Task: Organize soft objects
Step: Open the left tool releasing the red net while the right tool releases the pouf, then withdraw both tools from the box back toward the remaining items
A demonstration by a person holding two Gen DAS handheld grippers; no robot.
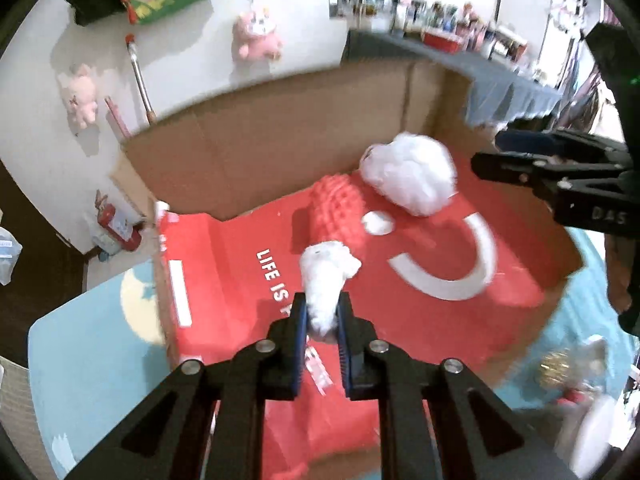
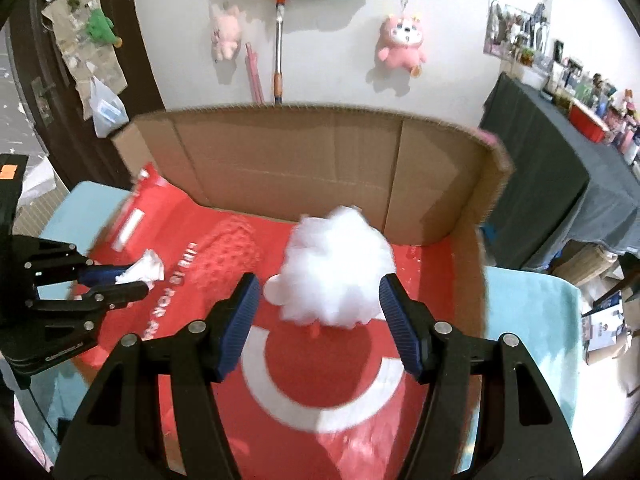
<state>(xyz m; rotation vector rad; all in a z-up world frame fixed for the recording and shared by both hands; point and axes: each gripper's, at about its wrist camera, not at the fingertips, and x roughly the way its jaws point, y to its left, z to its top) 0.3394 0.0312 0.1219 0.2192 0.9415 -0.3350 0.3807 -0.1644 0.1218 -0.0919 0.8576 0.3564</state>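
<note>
My left gripper [image 1: 322, 312] is shut on a crumpled white tissue wad [image 1: 326, 280] and holds it above the red floor of an open cardboard box [image 1: 256, 156]. It also shows in the right wrist view [image 2: 138, 278] with the wad [image 2: 144, 268]. A red bumpy soft toy [image 1: 338, 212] lies in the box beyond it. A fluffy white cotton ball [image 2: 336, 268] lies in the box's far right part. My right gripper [image 2: 320, 308] is open just in front of the ball, one finger on each side, not touching it. It shows in the left wrist view [image 1: 484, 160].
The box [image 2: 304, 156] stands on a light blue table [image 1: 92, 340]. Pink plush toys [image 2: 400, 42] hang on the white wall behind. A dark-clothed table with many small items [image 2: 560, 168] stands at the right. Small objects [image 1: 568, 368] lie on the table right of the box.
</note>
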